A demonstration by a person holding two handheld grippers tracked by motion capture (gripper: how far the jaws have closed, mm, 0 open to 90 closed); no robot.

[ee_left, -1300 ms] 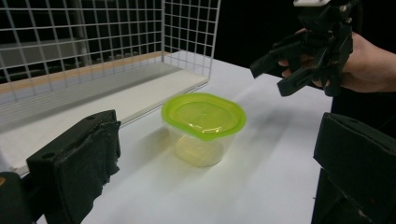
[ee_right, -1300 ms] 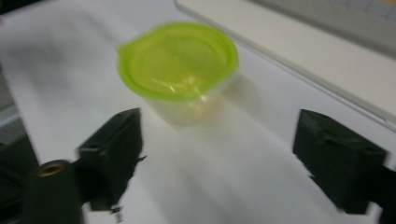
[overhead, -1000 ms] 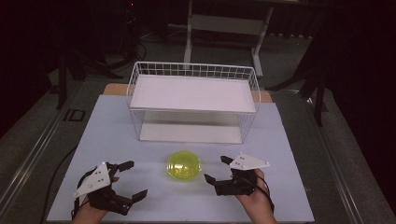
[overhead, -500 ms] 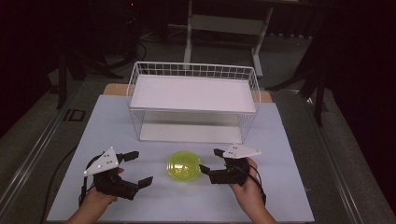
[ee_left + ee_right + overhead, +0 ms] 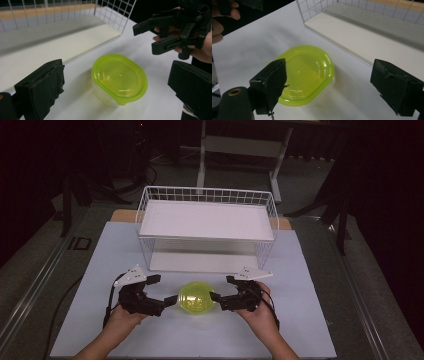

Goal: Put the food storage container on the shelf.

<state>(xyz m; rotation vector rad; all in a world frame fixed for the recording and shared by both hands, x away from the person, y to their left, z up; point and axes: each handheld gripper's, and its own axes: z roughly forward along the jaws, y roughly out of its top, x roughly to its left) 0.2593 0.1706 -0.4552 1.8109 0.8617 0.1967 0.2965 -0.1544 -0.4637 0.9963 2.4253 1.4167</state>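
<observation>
- Tub [image 5: 196, 299] sits between both grippers, long axis toward the basket [image 5: 207, 195].
- Left gripper [image 5: 165, 290] released, nearer.
- Right gripper [image 5: 222, 288] released, jaws just reopening, nothing between them.

Glossy translucent plastic container [image 5: 196, 298], white wire basket [image 5: 207, 195], matt white table [image 5: 310, 320].

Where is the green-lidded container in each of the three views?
High view: the green-lidded container sits low in the middle, between the left gripper and right gripper.
Left gripper view: centre, slightly right and low.
Right gripper view: left of centre, partly behind one of the fingers; container at.
Shared landmark: the white wire basket, behind the container in every view.
</observation>
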